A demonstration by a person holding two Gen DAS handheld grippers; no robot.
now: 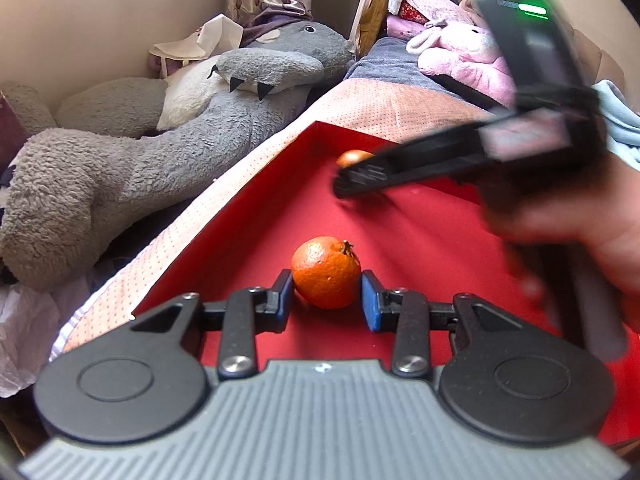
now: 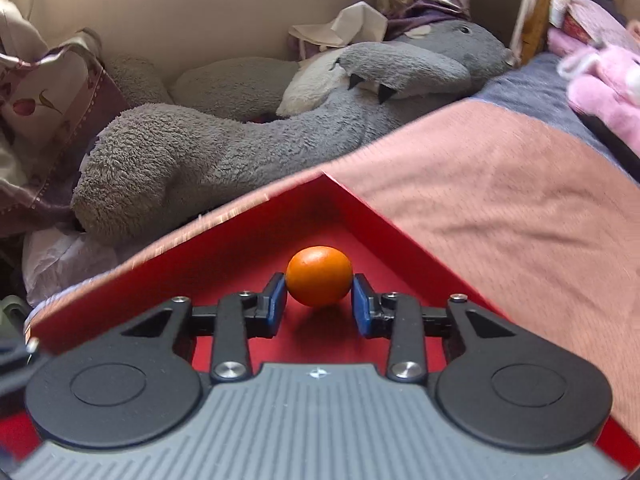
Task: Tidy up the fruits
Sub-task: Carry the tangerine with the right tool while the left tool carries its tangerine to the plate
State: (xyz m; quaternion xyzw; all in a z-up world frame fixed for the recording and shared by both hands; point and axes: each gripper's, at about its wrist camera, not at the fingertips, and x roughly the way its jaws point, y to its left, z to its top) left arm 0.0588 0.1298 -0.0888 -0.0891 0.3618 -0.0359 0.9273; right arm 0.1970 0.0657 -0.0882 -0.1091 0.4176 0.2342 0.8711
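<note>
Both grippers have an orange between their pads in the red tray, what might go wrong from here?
The smooth orange sits only at the tips of the right gripper, so it may squirt out toward the red tray corner. The left gripper holds the stemmed orange just as shallowly. The two grippers work close together and might bump.

left gripper [image 1: 326, 292] low over red tray [image 1: 248, 216], blue pads [image 1: 285, 294] either side of a mandarin [image 1: 325, 272] with stem end up-right, pads touching or just off it, can't tell. Right gripper [image 1: 352, 178] comes in from the right, blurred, held by a hand [image 1: 580, 224], its tips at a second orange fruit [image 1: 352, 157] near the tray's far corner. Grey plush toy [image 1: 160, 140] left, pink plush [image 1: 464, 52] behind on pink bedcover [image 1: 392, 100]
</note>
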